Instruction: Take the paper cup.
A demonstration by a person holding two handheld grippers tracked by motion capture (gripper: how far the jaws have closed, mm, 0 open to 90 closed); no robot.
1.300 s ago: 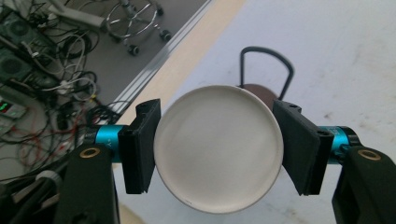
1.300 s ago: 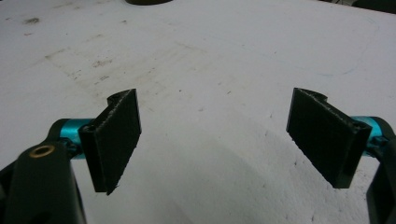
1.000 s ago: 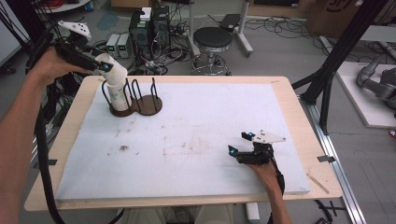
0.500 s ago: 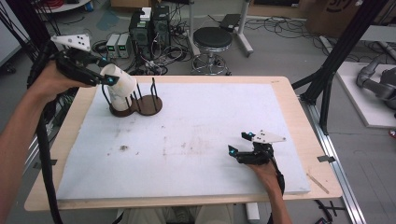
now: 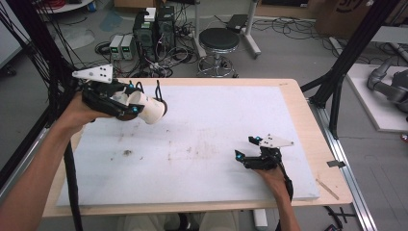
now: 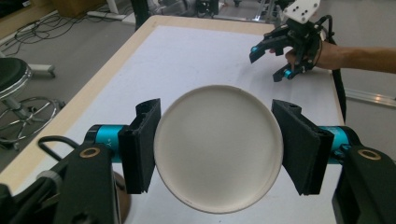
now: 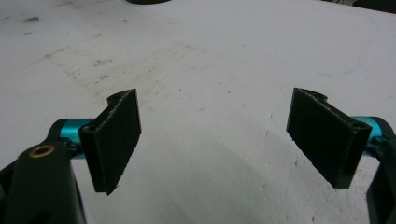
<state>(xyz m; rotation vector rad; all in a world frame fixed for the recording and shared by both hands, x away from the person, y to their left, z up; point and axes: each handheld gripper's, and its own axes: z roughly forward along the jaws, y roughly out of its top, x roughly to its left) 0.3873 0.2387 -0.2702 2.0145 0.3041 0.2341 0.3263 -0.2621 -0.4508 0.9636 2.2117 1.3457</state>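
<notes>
Fingers [image 6: 142, 144] of the left gripper [image 5: 126, 105] clamp a white cup [image 5: 150, 109] from both sides, its round base facing the camera that rides on that gripper; the right gripper [image 5: 244, 150] rests on the table [image 5: 202, 139] with its jaws spread wide and nothing between them. Largest first: the white-topped table, scuffed with dark marks, then a dark wire stand [image 5: 158, 92] just behind the cup, then the cup itself, held tilted above the table's far left part. It looks like glazed ceramic — stiff, smooth, likely slippery and breakable if dropped — so a squeeze across the body, as here, seems the soundest hold. The high view shows the cup's tilt and the stand; the left gripper view shows how squarely the pads meet the cup's wall — and the right gripper view shows bare tabletop between its jaws.
</notes>
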